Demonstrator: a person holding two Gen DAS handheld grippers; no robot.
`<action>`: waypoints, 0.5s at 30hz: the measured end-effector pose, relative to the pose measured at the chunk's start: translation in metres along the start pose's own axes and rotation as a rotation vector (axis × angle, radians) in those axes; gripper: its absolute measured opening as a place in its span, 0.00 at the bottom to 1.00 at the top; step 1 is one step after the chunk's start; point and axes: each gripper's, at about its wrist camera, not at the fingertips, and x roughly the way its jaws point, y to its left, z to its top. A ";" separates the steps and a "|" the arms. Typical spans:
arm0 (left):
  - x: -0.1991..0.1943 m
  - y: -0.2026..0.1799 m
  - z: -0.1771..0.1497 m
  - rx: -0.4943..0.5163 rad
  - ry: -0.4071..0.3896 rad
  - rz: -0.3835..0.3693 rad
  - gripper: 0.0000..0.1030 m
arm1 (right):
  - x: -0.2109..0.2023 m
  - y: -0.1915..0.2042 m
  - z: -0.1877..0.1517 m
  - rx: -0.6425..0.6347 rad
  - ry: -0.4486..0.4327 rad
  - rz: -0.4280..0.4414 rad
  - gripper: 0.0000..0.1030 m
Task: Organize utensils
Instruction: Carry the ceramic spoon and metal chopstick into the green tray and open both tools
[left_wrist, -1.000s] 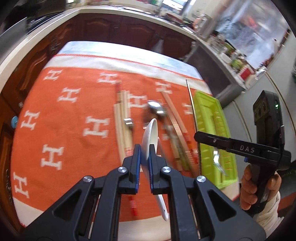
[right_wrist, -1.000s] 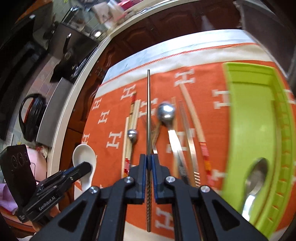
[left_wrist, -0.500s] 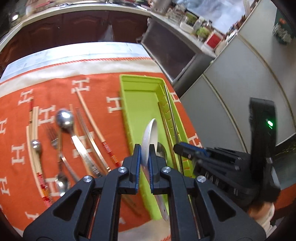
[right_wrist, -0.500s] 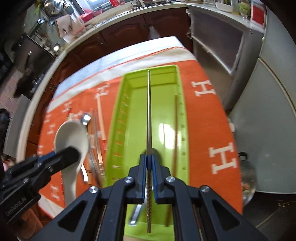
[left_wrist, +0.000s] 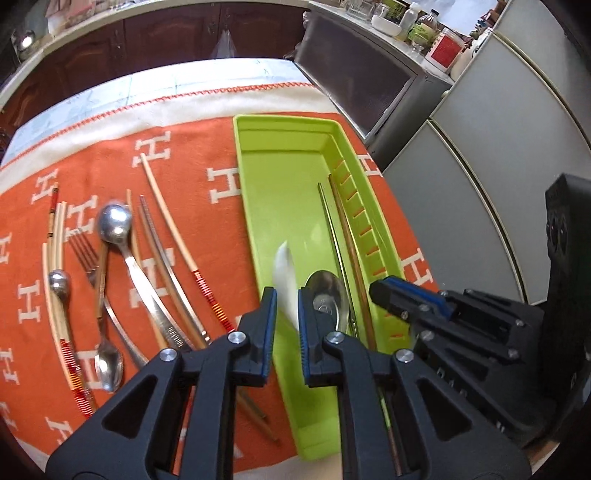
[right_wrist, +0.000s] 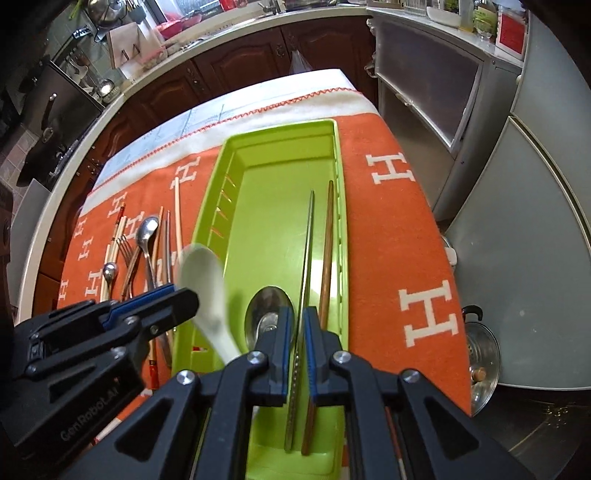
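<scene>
A green tray (left_wrist: 280, 162) (right_wrist: 280, 173) lies on the orange cloth. In it lie a metal spoon (left_wrist: 327, 295) (right_wrist: 269, 310), a brown chopstick (left_wrist: 351, 251) (right_wrist: 327, 251) and a metal chopstick (right_wrist: 308, 236). My left gripper (left_wrist: 287, 308) (right_wrist: 177, 295) has opened over the tray's near end; the white ceramic spoon (left_wrist: 286, 273) (right_wrist: 207, 291) is blurred between its fingers, slipping free. My right gripper (right_wrist: 300, 332) (left_wrist: 384, 291) has its fingers slightly parted around the metal chopstick, which lies in the tray.
On the cloth left of the tray lie several utensils: a large metal spoon (left_wrist: 114, 225), a fork (left_wrist: 85, 254), a small spoon (left_wrist: 59, 284), and wooden and metal chopsticks (left_wrist: 166, 221). Cabinets and a fridge (left_wrist: 498, 147) stand to the right.
Both grippers swung from the cloth to over the tray. The left jaws opened and the white spoon is dropping. The right jaws parted and the metal chopstick tilted down into the tray.
</scene>
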 end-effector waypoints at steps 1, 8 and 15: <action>-0.005 0.000 -0.002 0.007 -0.004 0.010 0.10 | -0.002 0.000 -0.001 0.002 -0.004 0.007 0.07; -0.038 0.012 -0.013 0.019 -0.040 0.062 0.42 | -0.017 0.007 -0.009 0.001 -0.031 0.044 0.09; -0.065 0.027 -0.029 0.018 -0.081 0.138 0.42 | -0.029 0.014 -0.016 0.004 -0.053 0.058 0.09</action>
